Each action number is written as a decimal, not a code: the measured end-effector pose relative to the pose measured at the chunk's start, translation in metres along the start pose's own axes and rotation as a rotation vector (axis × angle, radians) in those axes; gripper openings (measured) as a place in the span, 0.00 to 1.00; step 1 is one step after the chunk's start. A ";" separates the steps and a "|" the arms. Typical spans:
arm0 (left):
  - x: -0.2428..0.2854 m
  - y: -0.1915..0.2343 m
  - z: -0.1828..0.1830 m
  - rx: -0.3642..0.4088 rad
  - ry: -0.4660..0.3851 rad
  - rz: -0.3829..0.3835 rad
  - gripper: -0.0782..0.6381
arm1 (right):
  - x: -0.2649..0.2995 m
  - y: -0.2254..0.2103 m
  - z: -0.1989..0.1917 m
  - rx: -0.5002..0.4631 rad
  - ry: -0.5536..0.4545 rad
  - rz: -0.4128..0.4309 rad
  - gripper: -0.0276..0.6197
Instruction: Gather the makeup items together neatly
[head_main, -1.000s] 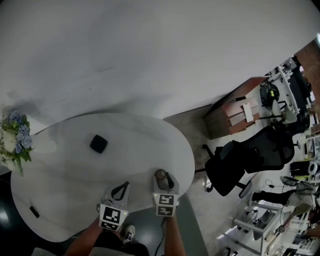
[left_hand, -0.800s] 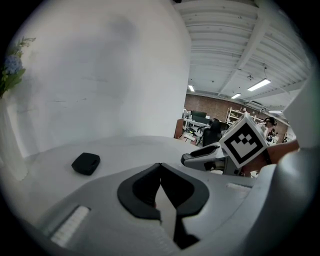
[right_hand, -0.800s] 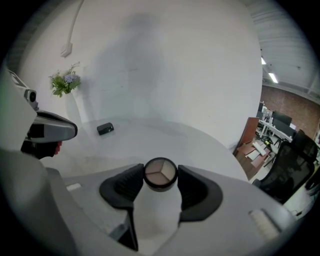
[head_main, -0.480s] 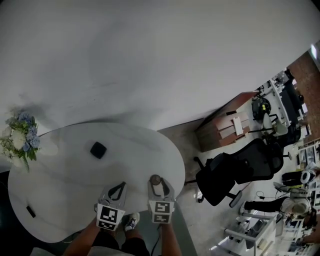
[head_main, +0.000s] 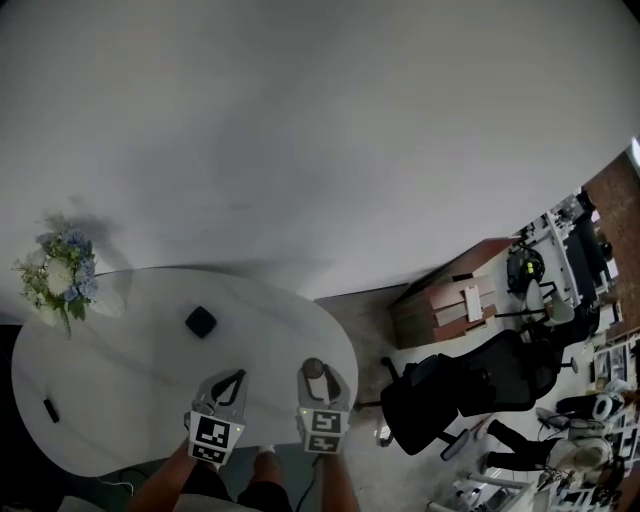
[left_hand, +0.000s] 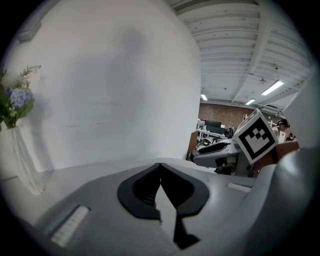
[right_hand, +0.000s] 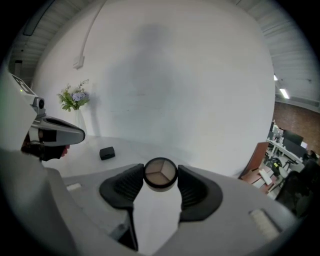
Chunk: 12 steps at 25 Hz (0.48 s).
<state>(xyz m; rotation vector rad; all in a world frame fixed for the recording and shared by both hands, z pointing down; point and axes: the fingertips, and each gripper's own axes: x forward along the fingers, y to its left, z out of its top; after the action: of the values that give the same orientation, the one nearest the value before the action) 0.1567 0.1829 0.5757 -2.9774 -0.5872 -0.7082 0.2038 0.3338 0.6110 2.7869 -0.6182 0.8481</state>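
Note:
My right gripper (right_hand: 160, 176) (head_main: 316, 370) is shut on a round makeup compact (right_hand: 160, 174) with three beige-brown sections; its pads press the black rim from both sides, above the white oval table (head_main: 120, 400) near its right edge. The compact (head_main: 313, 368) shows as a small brown disc in the head view. My left gripper (left_hand: 160, 170) (head_main: 234, 378) is shut with nothing between its tips, beside the right one. A small black square case (head_main: 200, 321) (right_hand: 107, 153) lies on the table farther back. A thin dark item (head_main: 50, 410) lies near the table's left edge.
A vase of blue and white flowers (head_main: 60, 280) (left_hand: 15, 125) stands at the table's far left. A white wall rises behind the table. To the right, on the floor, are a black office chair (head_main: 440, 385), a wooden cabinet (head_main: 450, 300) and desks.
The head view has tilted up, so the table and both grippers sit lower in it. The right gripper still holds the compact; the grippers keep their places relative to each other.

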 end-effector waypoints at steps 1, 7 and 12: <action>0.003 0.001 0.001 -0.007 0.001 0.015 0.12 | 0.005 -0.003 0.002 -0.008 -0.001 0.012 0.37; 0.026 -0.002 0.001 -0.047 0.003 0.096 0.12 | 0.038 -0.026 0.001 -0.050 0.017 0.071 0.37; 0.041 -0.004 -0.007 -0.072 0.022 0.153 0.12 | 0.063 -0.037 -0.007 -0.067 0.041 0.127 0.37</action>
<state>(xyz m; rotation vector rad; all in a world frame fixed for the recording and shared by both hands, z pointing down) 0.1859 0.2007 0.5999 -3.0337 -0.3345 -0.7640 0.2642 0.3473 0.6510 2.6875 -0.8085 0.8882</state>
